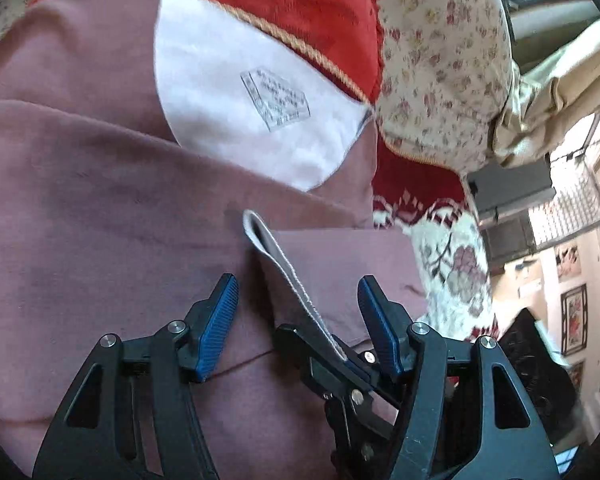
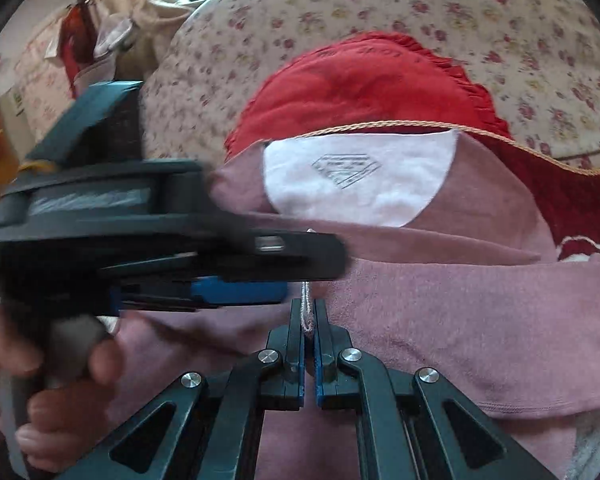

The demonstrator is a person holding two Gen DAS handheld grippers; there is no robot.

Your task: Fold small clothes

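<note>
A dusty pink garment (image 1: 100,208) with a white printed inner lining (image 1: 236,92) lies spread on a red blanket; it also shows in the right wrist view (image 2: 460,320), lining (image 2: 360,180) at the far end. My left gripper (image 1: 296,292) is open just above the pink cloth. Between its fingers stands a folded edge of the garment (image 1: 276,264), held by my right gripper (image 1: 340,356), which reaches in from the lower right. In the right wrist view my right gripper (image 2: 308,312) is shut on that cloth edge (image 2: 306,300). The left gripper (image 2: 236,292) crosses from the left, blurred.
A red blanket with gold cord trim (image 1: 300,8) lies under the garment. A floral cushion (image 1: 440,60) sits beyond it, also in the right wrist view (image 2: 460,12). A floral bedspread (image 1: 452,264) lies at right. A hand (image 2: 60,380) holds the left gripper.
</note>
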